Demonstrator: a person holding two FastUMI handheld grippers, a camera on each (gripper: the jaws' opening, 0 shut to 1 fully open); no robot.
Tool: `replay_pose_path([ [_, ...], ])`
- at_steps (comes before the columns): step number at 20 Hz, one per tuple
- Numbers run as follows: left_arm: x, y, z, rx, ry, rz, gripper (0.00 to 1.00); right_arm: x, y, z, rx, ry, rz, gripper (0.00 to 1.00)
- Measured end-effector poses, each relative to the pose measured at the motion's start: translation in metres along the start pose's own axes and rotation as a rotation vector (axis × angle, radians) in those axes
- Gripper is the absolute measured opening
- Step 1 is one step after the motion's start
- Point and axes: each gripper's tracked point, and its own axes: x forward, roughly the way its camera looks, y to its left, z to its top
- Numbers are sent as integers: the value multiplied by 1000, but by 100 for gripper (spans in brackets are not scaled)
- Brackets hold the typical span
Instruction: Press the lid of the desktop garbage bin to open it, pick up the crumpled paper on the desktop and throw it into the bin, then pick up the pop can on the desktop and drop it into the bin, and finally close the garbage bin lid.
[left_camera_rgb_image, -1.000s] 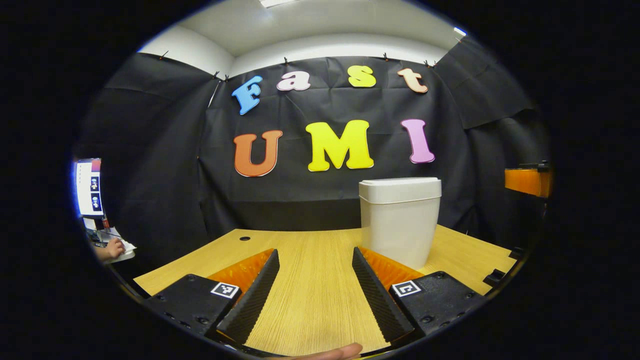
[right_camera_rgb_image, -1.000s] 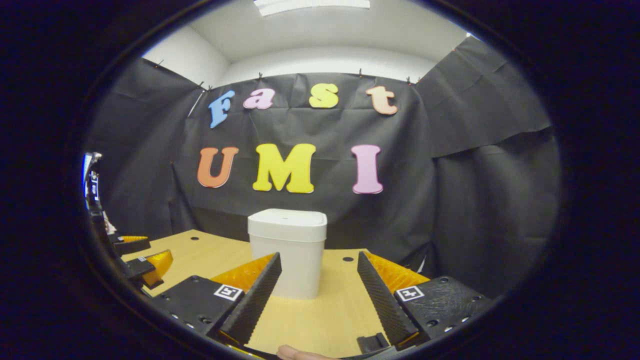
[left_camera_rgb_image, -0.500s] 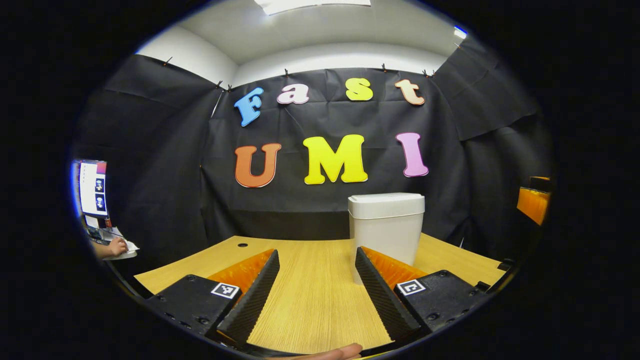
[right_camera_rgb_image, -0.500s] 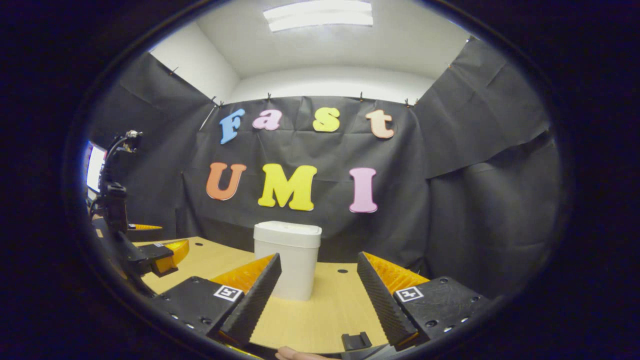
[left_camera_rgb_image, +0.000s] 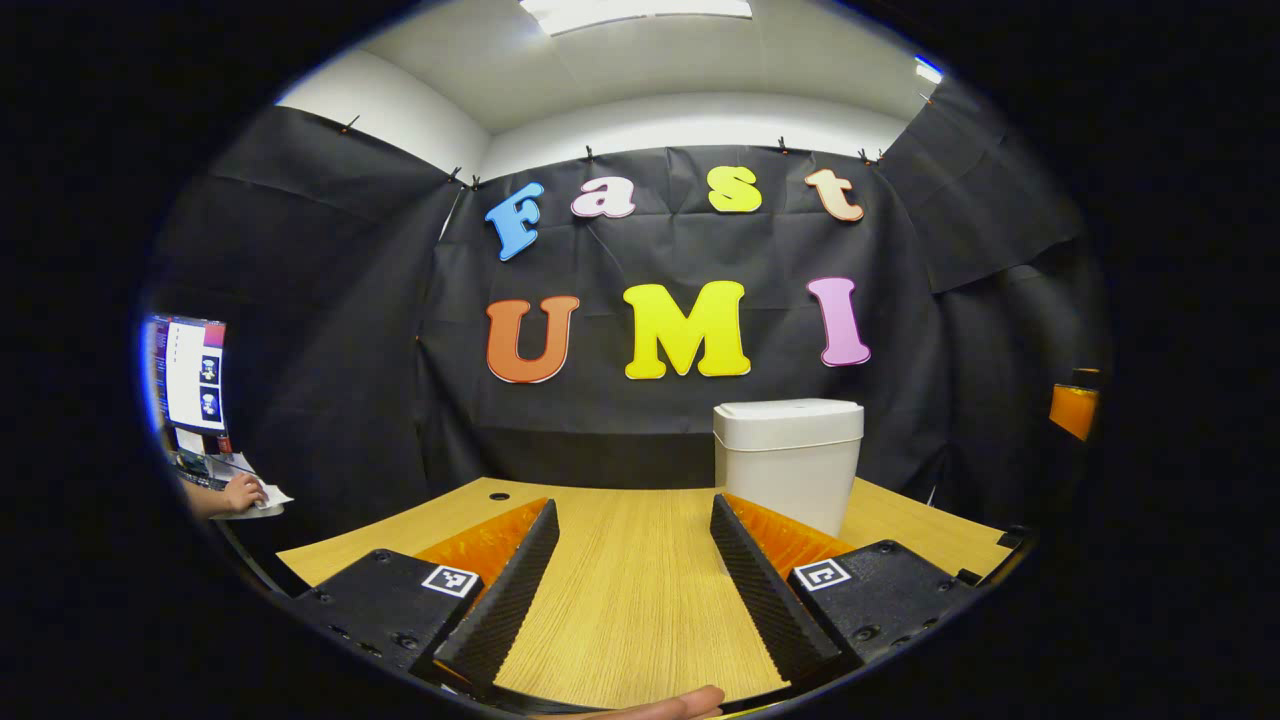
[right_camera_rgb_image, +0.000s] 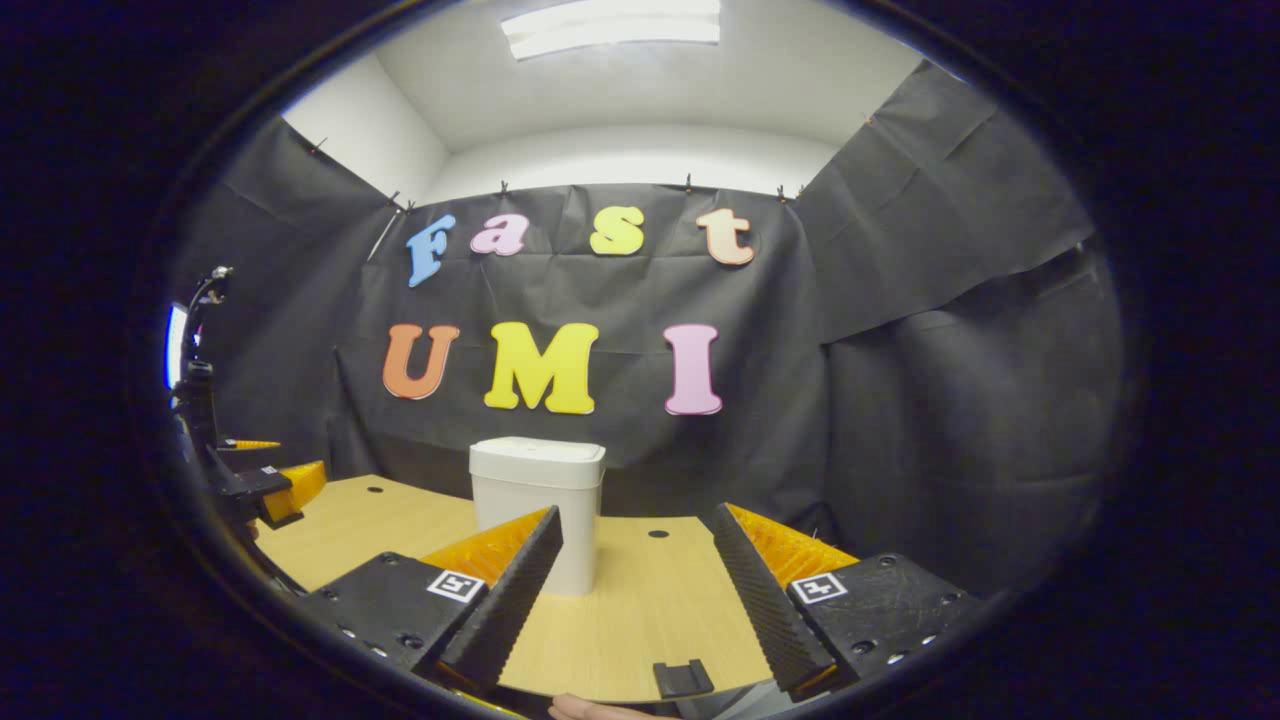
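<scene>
A white garbage bin (left_camera_rgb_image: 788, 460) with its lid down stands on the wooden desktop (left_camera_rgb_image: 630, 590), ahead and to the right in the left gripper view. My left gripper (left_camera_rgb_image: 632, 520) is open over bare wood, well short of the bin. In the right gripper view the same bin (right_camera_rgb_image: 536, 510) stands ahead and slightly left, partly behind the left finger. My right gripper (right_camera_rgb_image: 637, 525) is open with nothing between its fingers. The left gripper (right_camera_rgb_image: 285, 485) also appears at the far left of the right gripper view.
A monitor (left_camera_rgb_image: 190, 375) and a person's hand (left_camera_rgb_image: 240, 492) on papers sit off the desk's left side. Cable holes (right_camera_rgb_image: 658, 534) mark the desktop near its back edge. A small black clip (right_camera_rgb_image: 683, 677) sits at the desk's near edge. A finger (left_camera_rgb_image: 660, 706) shows at the bottom.
Both grippers have drawn back from the bin, which looks smaller and farther in both views. Both stay open. The bin's lid stays down.
</scene>
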Motion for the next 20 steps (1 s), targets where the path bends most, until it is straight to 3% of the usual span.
replay_pose_path([
  [6, 8, -6, -13, -35, 39, -30, 98, 7, 9, -16, 43, 36, 20, 95],
  [20, 15, -13, -31, -37, 100, -46, 99, 11, 34, -37, -20, 85, 79, 95],
])
